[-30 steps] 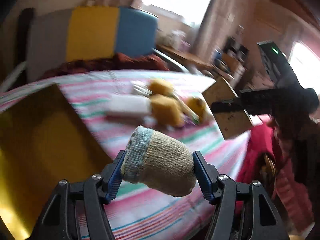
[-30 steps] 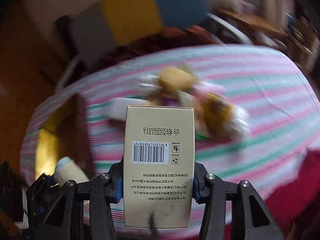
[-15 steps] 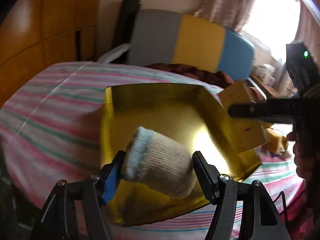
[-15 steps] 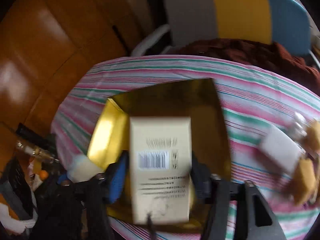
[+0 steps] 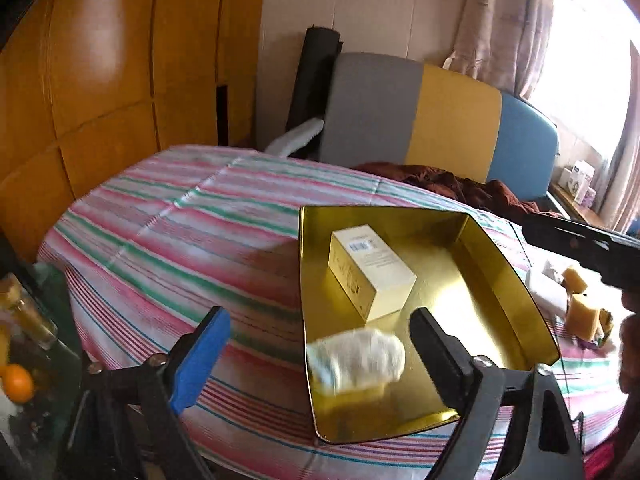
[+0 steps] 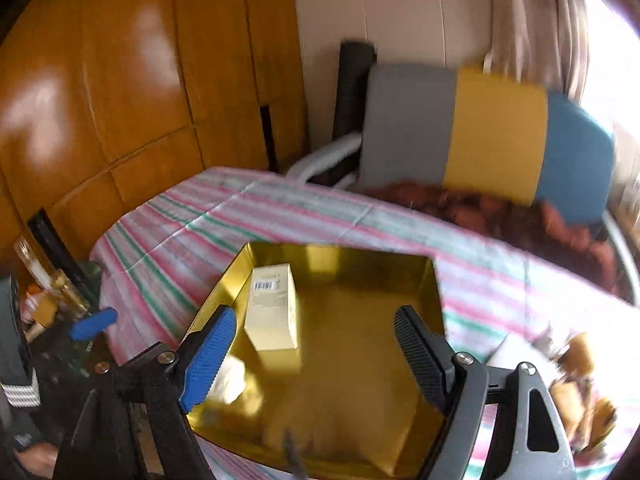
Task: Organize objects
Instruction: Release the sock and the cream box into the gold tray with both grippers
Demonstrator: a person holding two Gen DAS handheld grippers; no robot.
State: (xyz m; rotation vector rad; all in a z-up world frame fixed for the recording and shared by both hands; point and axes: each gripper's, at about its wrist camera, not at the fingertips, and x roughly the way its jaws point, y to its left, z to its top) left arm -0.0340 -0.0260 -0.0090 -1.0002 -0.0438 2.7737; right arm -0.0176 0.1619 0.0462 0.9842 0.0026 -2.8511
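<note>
Left wrist view has the left claw (image 5: 316, 334) spread wide with nothing between its fingers, hovering over the near end of the gold tray (image 5: 516, 276), which sits on the striped surface (image 5: 160, 240). The rolled sock (image 5: 356, 358) is lying inside the tray at its near end, a bit blurry, right between the two fingers in the picture but not pinched by them. Just past it, the cream box (image 5: 370, 270) lies flat in the tray with its barcode facing up, toward the tray's left wall. Off to the right of the tray there's a little pile of yellow blocks (image 5: 582, 312) and something white, on the cloth. From the right wrist view, the right claw (image 6: 316, 354) is spread open too, empty, above the same gold tray (image 6: 436, 280). The box (image 6: 272, 312) is near the left wall there, and the sock (image 6: 230, 378) peeks out beside the blue fingertip. Far side: a grey, yellow and blue chair back (image 5: 436, 120) and some orange wooden panels (image 5: 100, 80).
</note>
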